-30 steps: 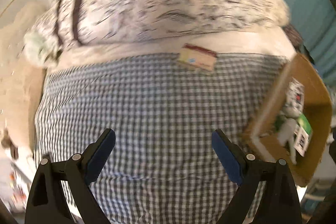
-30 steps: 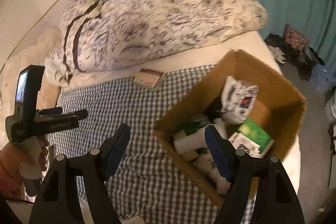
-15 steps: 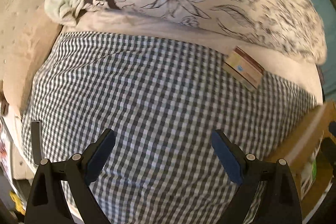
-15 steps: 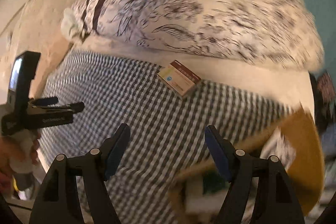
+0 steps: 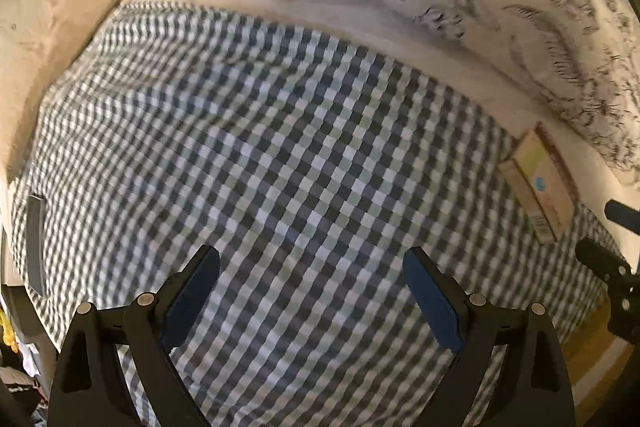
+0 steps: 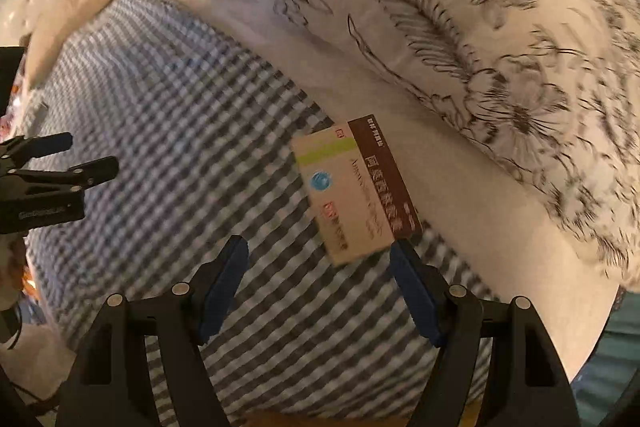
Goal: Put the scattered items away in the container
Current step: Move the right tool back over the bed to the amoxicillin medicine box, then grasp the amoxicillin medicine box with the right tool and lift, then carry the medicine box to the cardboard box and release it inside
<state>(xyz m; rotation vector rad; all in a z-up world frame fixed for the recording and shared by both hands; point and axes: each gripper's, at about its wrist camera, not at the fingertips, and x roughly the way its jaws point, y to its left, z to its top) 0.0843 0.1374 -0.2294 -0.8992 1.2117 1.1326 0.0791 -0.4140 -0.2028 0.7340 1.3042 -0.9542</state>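
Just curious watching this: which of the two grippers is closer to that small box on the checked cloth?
Right. The right gripper hovers open just short of the small box; the left gripper is off to the box's left, over bare checked cloth.

A bed (image 5: 248, 7) is covered by a checked cloth (image 5: 280, 167); a floral duvet (image 6: 480, 27) is heaped behind.

The right gripper (image 6: 318, 277) hovers low with its blue-padded jaws spread wide and nothing between them. The left gripper (image 5: 312, 293) is likewise wide apart and empty, held level to the right gripper's left.
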